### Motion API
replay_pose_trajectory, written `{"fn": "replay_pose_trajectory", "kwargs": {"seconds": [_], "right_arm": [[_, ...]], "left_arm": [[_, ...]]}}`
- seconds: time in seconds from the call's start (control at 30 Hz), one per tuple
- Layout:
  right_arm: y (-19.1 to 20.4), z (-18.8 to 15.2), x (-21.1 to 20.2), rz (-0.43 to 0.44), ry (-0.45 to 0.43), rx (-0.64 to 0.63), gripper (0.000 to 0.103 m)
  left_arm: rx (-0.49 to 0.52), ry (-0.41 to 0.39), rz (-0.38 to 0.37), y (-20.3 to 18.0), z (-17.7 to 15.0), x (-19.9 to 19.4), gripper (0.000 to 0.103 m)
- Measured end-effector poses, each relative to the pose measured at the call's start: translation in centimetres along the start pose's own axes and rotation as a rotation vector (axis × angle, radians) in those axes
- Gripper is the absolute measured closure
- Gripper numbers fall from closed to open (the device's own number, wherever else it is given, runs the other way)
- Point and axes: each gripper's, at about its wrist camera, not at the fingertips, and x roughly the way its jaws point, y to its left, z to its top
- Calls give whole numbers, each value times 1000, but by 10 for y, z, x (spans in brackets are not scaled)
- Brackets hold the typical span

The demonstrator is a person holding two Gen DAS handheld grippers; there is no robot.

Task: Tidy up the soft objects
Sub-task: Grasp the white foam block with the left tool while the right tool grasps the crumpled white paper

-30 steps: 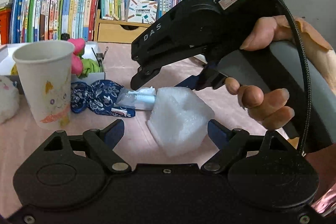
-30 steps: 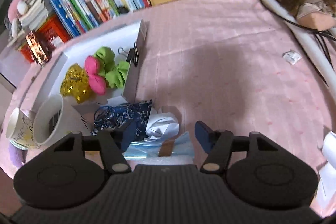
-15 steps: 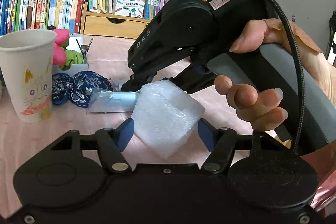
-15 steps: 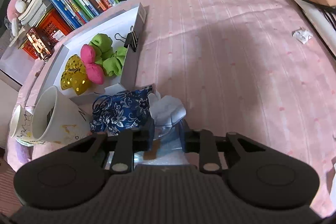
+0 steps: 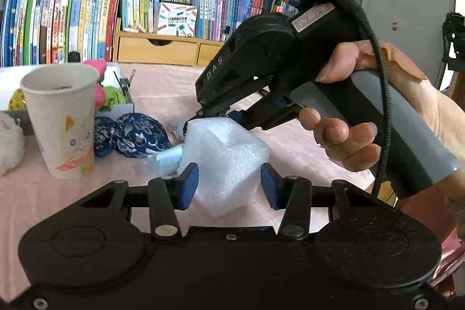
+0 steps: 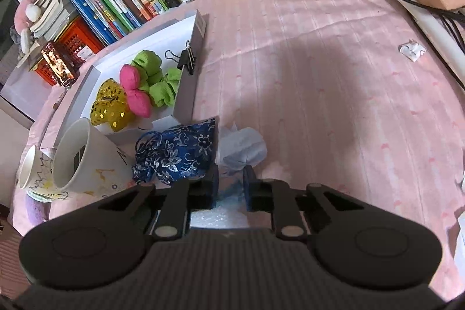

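Both grippers at the foam block (image 5: 225, 161).
White box (image 6: 186, 95) at ten o'clock holds green, pink, gold pouches; right gripper (image 6: 231, 183) jaws pinching blue plastic (image 6: 229, 189), left gripper (image 5: 229, 182) jaws closing around foam.

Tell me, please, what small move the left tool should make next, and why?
Probably close the left tool fully on the foam. Its jaws have just been closing and now flank the foam, but the pads do not visibly press it yet. The right tool is already shut on the bag behind it.
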Motion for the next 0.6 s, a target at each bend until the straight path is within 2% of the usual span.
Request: {"fn": "replay_pose_trajectory", "kwargs": {"seconds": [0.27, 0.37, 0.43, 0.5, 0.6], "right_arm": [[2, 0, -11, -15, -35, 7, 83], [1, 3, -12, -26, -66, 13, 65], [2, 6, -10, -26, -79, 11, 44], [5, 10, -5, -39, -78, 7, 39], [10, 13, 6, -75, -56, -9, 39]], "left_arm": [[4, -17, 22, 6, 1, -20, 59], [3, -22, 31, 9, 2, -26, 59], [8, -29, 35, 11, 2, -33, 59], [14, -38, 42, 13, 4, -39, 59], [14, -52, 53, 18, 8, -47, 59]]}}
